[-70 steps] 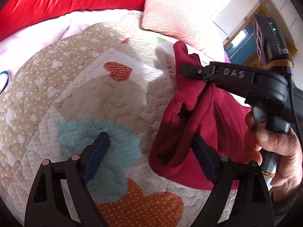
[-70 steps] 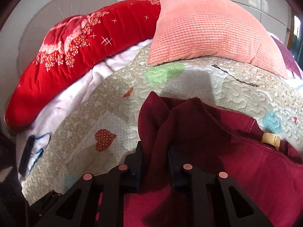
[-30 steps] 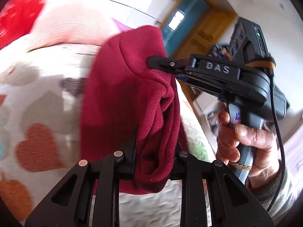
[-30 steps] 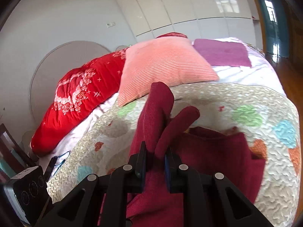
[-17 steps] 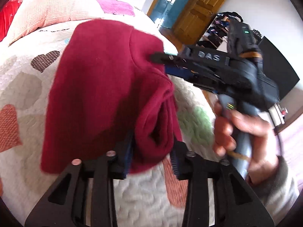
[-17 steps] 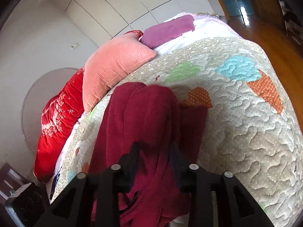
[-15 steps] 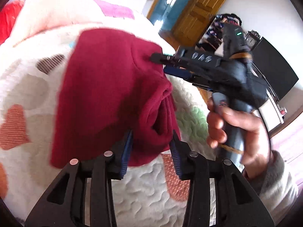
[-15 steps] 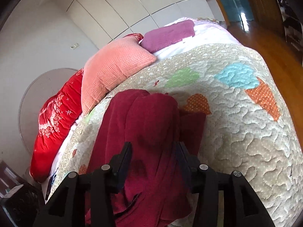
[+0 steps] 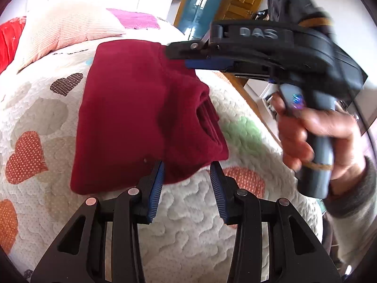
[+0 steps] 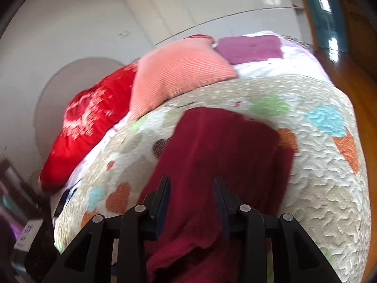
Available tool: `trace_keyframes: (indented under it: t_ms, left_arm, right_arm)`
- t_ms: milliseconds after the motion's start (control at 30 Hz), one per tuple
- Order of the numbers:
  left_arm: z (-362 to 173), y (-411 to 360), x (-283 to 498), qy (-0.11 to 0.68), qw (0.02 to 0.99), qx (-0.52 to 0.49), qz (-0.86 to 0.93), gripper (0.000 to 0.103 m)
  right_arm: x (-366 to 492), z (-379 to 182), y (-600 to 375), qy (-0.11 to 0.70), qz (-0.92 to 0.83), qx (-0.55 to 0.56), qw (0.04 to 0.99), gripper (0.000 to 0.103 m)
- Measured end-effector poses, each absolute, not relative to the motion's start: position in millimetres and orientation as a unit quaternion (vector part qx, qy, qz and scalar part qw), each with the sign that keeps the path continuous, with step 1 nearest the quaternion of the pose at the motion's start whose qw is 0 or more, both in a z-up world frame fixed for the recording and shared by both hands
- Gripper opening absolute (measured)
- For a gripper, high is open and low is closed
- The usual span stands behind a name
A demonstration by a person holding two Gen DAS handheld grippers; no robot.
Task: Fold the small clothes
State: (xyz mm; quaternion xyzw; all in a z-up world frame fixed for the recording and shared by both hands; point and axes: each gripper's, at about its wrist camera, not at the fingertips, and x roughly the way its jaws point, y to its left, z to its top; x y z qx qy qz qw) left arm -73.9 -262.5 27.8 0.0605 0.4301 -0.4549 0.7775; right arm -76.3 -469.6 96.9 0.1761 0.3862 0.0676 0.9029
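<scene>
The maroon garment (image 9: 132, 122) lies folded on the bed's heart-patterned quilt (image 9: 37, 108), its long axis running from our grippers toward the pink pillow (image 10: 179, 73). We see the left gripper (image 9: 186, 184) spread apart, pads clear of the near hem. The right gripper (image 10: 190, 195) is closing around the cloth, pads not yet pressing it.

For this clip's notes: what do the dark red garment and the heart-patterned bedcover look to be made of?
Dark red garment: soft, matte knit, probably fleece or sweatshirt jersey; it looks fuzzy, shows no shine, and folds into thick rounded layers at its edge. Heart-patterned bedcover: quilted padded fabric, likely cotton, with wavy stitching that puffs the surface and dotted heart patches. Exact fibres cannot be told.
</scene>
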Motion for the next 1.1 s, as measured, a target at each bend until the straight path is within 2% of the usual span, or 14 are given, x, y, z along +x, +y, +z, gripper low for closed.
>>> trace_keyframes:
  t_ms: [67, 167, 233, 267, 367, 600, 667, 700, 733, 867, 967, 1000, 1067, 1100]
  left_arm:
    - [30, -261, -73, 0.427, 0.783, 0.064, -0.448, 0.039]
    - [34, -243, -63, 0.425, 0.792, 0.058, -0.435, 0.042]
    - [36, -248, -60, 0.429, 0.8, 0.052, -0.416, 0.066]
    - [36, -244, -54, 0.43, 0.806, 0.043, -0.404, 0.068]
    - [34, -238, -35, 0.431, 0.815, 0.011, -0.386, 0.068]
    - [19, -253, -23, 0.448, 0.819, 0.013, -0.359, 0.068]
    - [16, -262, -25, 0.443, 0.823, 0.032, -0.353, 0.069]
    - [16, -266, -26, 0.441, 0.825, 0.042, -0.351, 0.07]
    - [15, -268, -27, 0.437, 0.827, 0.047, -0.351, 0.071]
    - [11, -277, -25, 0.436, 0.825, 0.048, -0.356, 0.078]
    - [9, -281, -25, 0.437, 0.825, 0.058, -0.353, 0.08]
    - [9, -281, -26, 0.435, 0.825, 0.061, -0.355, 0.08]
    - [9, -275, -25, 0.435, 0.824, 0.058, -0.36, 0.08]
    - [10, -273, -26, 0.437, 0.823, 0.057, -0.359, 0.08]
  right_arm:
    - [-82, 78, -460, 0.429, 0.044, 0.136, 0.892, 0.039]
    - [-101, 51, -480, 0.438, 0.003, 0.143, 0.887, 0.036]
    - [-113, 49, -495, 0.425, -0.004, 0.182, 0.887, 0.039]
    - [-116, 48, -501, 0.425, -0.007, 0.202, 0.882, 0.041]
    - [-118, 51, -519, 0.4, 0.002, 0.269, 0.876, 0.043]
    - [-68, 59, -543, 0.364, -0.066, 0.295, 0.881, 0.05]
    - [-48, 60, -539, 0.382, -0.074, 0.251, 0.886, 0.033]
    - [-43, 64, -535, 0.384, -0.09, 0.216, 0.893, 0.015]
    - [-38, 71, -529, 0.378, -0.1, 0.174, 0.904, 0.011]
    - [-19, 62, -517, 0.392, -0.134, 0.075, 0.907, 0.011]
    - [-26, 53, -525, 0.397, -0.129, 0.098, 0.903, 0.011]
    - [-35, 59, -528, 0.392, -0.12, 0.124, 0.904, 0.012]
    - [-57, 70, -530, 0.394, -0.093, 0.19, 0.894, 0.026]
    - [-71, 74, -527, 0.391, -0.072, 0.219, 0.891, 0.039]
